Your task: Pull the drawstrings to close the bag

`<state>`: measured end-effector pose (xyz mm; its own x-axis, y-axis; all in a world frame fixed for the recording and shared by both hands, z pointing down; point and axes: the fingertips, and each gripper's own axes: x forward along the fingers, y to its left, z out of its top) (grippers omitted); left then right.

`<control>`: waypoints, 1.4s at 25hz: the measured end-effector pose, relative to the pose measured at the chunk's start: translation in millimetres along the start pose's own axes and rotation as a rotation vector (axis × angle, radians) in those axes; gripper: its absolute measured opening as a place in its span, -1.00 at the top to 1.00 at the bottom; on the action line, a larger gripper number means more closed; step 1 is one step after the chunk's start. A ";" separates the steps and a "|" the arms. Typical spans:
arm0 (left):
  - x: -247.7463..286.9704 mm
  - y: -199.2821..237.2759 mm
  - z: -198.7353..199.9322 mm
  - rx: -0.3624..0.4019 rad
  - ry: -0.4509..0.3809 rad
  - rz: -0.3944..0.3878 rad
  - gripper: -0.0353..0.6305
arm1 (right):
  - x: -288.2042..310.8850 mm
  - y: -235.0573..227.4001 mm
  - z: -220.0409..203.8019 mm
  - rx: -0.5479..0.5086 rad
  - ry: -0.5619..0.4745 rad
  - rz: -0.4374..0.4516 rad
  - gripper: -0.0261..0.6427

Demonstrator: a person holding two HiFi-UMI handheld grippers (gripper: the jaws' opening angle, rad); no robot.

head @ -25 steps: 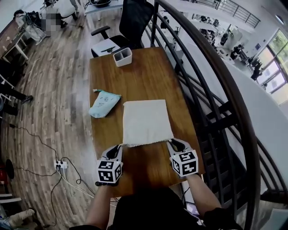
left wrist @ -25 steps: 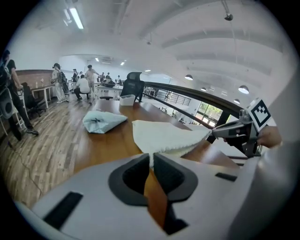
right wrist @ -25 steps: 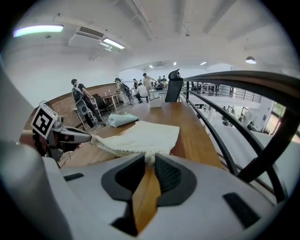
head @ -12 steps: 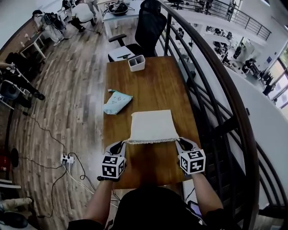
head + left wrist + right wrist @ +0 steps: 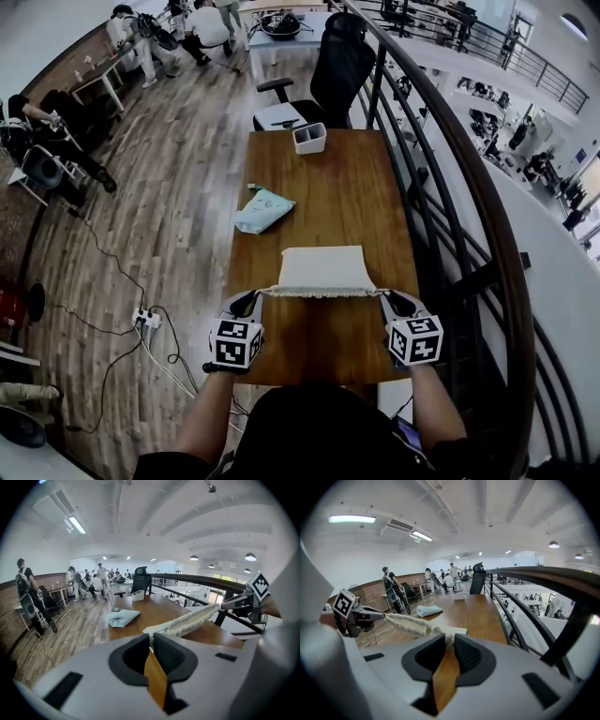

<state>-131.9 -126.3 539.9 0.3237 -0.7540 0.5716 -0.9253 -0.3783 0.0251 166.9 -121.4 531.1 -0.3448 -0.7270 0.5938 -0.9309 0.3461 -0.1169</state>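
surface: wooden table (image 5: 328, 178) | lying on it: teal pouch (image 5: 262, 210); white holder (image 5: 309, 138), far end; cream bag (image 5: 322, 267)

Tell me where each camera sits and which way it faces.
Head view: on the person's head, facing steeply down at the table and bag; forearms, left gripper and right gripper show.
Left gripper view: on that gripper, facing along its jaws up the table; the right gripper shows opposite.
Right gripper view: likewise, with the left gripper opposite.
Shared: the bag's gathered edge between them.

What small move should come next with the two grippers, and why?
Probably draw the left gripper and right gripper wider apart: both are shut on the drawstrings, and the mouth of the bag is gathered between them but only partly cinched.
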 end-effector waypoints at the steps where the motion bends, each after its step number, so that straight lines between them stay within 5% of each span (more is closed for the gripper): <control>1: -1.9 2.8 -1.2 -0.008 0.000 0.007 0.78 | -1.1 -3.0 0.6 0.003 -0.003 -0.007 0.76; 19: 2.1 17.5 3.5 -0.006 0.002 0.064 0.78 | -10.4 -56.1 2.9 0.070 -0.021 -0.124 0.77; 35: 0.3 20.1 9.5 0.105 0.018 0.075 0.78 | -16.4 -83.7 -3.7 -0.009 -0.013 -0.236 0.78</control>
<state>-148.5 -139.2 532.8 0.2498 -0.7732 0.5829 -0.9207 -0.3760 -0.1042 250.9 -136.3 534.1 -0.1198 -0.7961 0.5932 -0.9847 0.1713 0.0311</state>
